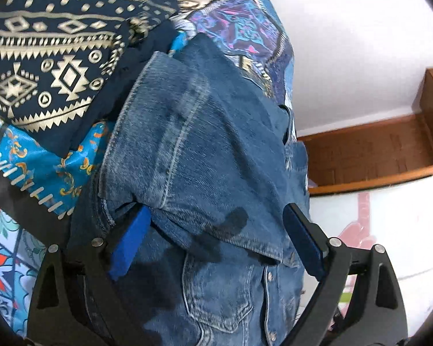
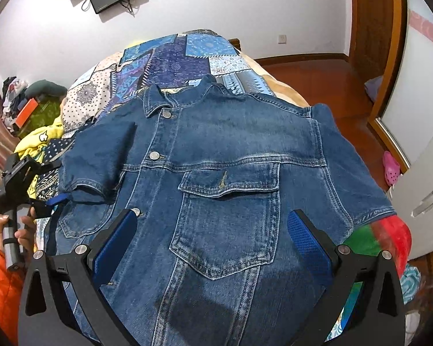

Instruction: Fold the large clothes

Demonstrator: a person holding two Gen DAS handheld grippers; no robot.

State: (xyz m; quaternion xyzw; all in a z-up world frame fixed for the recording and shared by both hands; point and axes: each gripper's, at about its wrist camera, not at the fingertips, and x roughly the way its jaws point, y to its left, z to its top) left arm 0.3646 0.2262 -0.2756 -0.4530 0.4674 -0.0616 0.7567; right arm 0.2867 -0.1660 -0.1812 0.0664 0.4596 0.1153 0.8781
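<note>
— Where's the jacket (image 2: 216,155)?

— Flat on the bed, front up, collar toward twelve o'clock, spread over the patchwork quilt (image 2: 170,57). The sleeve (image 2: 95,158) at nine o'clock is already turned in across the chest, I'd guess to square the shape for folding.

— And the left gripper (image 1: 216,239)?

— Its jaws are spread wide, straddling that folded sleeve end. The denim bunches between the pads, but nothing is pinched. Looks to me like it's setting the sleeve down or smoothing it.

— The right one?

— The right gripper (image 2: 213,242) hovers over the chest pocket (image 2: 225,225), jaws wide apart, holding nothing. The other sleeve at three o'clock lies out flat, not yet folded.

— Anything in the way?

— A navy patterned cloth (image 1: 52,66) lies heaped just beside the folded sleeve, and yellow clothing (image 2: 40,141) at nine o'clock crowds that edge. A red and green cloth (image 2: 381,239) pokes out under the cuff at four o'clock.
</note>
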